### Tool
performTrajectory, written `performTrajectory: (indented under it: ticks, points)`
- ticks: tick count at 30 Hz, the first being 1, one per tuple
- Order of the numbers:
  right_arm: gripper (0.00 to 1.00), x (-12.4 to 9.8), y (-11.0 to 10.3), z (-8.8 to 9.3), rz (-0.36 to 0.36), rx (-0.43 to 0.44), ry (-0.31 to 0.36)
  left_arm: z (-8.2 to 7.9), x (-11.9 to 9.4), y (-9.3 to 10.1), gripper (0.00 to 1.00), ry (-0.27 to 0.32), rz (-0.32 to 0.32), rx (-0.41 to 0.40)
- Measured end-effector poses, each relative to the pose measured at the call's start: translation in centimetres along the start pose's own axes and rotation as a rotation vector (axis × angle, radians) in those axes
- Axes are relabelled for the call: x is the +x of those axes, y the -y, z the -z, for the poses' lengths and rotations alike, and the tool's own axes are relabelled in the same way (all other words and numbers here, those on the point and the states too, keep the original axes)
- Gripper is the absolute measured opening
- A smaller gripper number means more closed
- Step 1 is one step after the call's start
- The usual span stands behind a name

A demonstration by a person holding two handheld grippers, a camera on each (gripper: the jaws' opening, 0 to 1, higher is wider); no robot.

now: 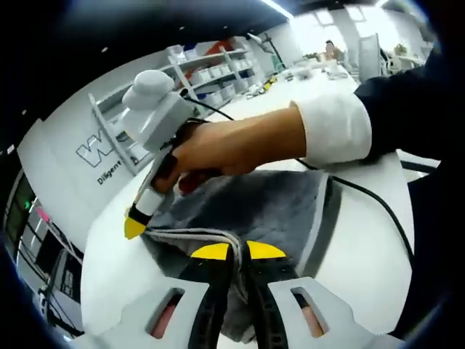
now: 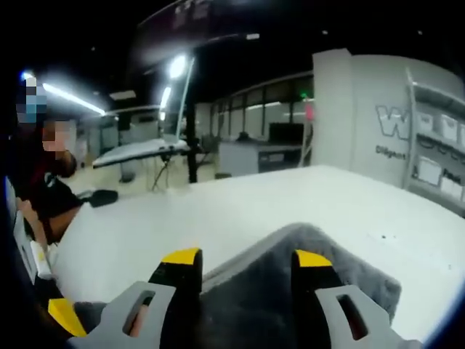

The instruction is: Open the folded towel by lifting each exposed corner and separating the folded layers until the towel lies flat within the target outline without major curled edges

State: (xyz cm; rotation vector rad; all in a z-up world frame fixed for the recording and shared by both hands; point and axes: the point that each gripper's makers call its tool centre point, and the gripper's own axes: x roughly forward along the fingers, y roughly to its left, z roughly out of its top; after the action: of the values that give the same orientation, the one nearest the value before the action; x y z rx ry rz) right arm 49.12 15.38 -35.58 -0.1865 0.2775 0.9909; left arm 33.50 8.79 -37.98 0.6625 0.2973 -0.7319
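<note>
The towel [image 1: 254, 207] lies folded on the white table [image 1: 363, 254], right under both my claws. It is grey, thick-piled and limp; I judge it light, soft and floppy, with nothing stiff in it, so any lifted corner will sag and drag the layer beneath along unless I pinch one layer only. The pile should grip well and not slip from the pads.

My left claw [image 1: 237, 251] sits low over the near folded edge, its yellow tips almost together with only a thin dark gap; cloth lies under and around them, but I cannot tell whether a layer is truly pinched between them.

My right claw [image 2: 247, 258] has its jaws spread, with the towel's fold rising in the gap between them, not clamped. In the left gripper view its yellow tip [image 1: 134, 227] rests at the towel's far corner, my hand [image 1: 232, 145] wrapped round the handle.

Best hold, I think, is at an exposed corner by the paler hem band [image 1: 323, 218], where the layers part and the edge is firmer. I see no target outline from here.
</note>
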Motion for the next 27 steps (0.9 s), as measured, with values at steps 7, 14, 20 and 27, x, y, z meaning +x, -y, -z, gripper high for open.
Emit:
performTrajectory:
  ticks: [7,14,20,27]
  points:
    - [0.46,0.1,-0.2,-0.2,0.003,-0.026,-0.007,-0.1,0.4,0.4,0.07,-0.001,0.001,0.014]
    - [0.47,0.4,-0.6,-0.5,0.019,-0.101,-0.028,-0.3,0.6,0.9,0.07,-0.001,0.003,0.032]
    - [0.49,0.3,-1.0,-0.3,0.049,-0.164,-0.055,-0.3,0.8,1.3,0.07,-0.002,0.005,0.049]
    - [0.46,-0.1,0.2,0.1,0.095,-0.167,-0.079,-0.3,0.7,1.3,0.07,0.0,0.003,0.051]
